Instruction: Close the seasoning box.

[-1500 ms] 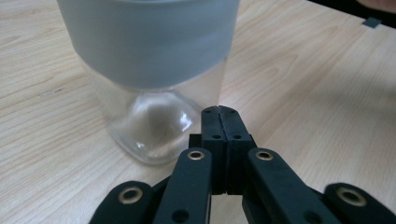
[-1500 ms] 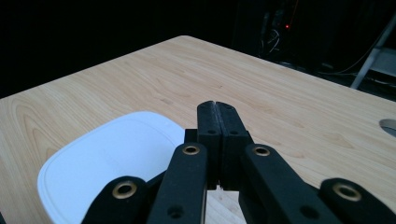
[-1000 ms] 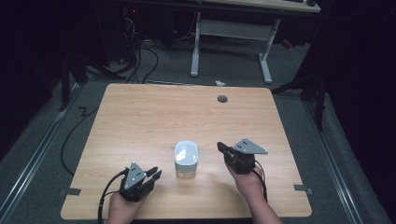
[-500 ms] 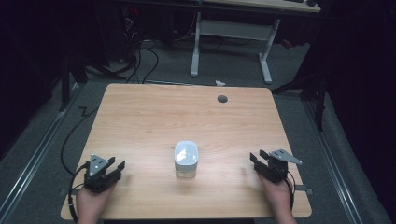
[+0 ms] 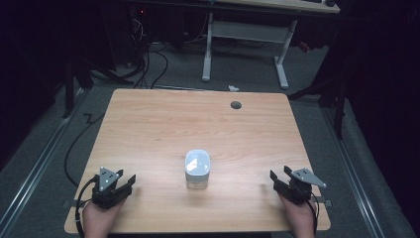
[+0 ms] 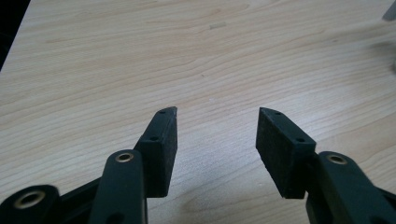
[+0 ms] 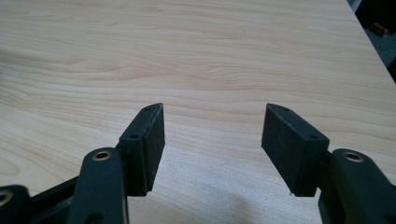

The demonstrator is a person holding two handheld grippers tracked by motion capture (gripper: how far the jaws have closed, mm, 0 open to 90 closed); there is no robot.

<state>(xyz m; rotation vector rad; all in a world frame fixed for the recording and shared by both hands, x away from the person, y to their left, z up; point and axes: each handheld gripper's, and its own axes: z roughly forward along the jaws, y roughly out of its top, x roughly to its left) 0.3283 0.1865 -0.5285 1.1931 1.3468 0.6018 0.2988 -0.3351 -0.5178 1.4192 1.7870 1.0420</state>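
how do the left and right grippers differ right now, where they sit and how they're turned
The left gripper sits near the table's front-left corner; the right gripper sits near the front-right corner. The left one's jaws point up and to the right in the high view, toward the white container between them, while the right one's point up and to the left. Both are open, hold nothing, and lie well clear of the container.

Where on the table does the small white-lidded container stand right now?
In the high view, the white-lidded container stands near the table's front edge, about midway between the left gripper and the right gripper, touching neither.
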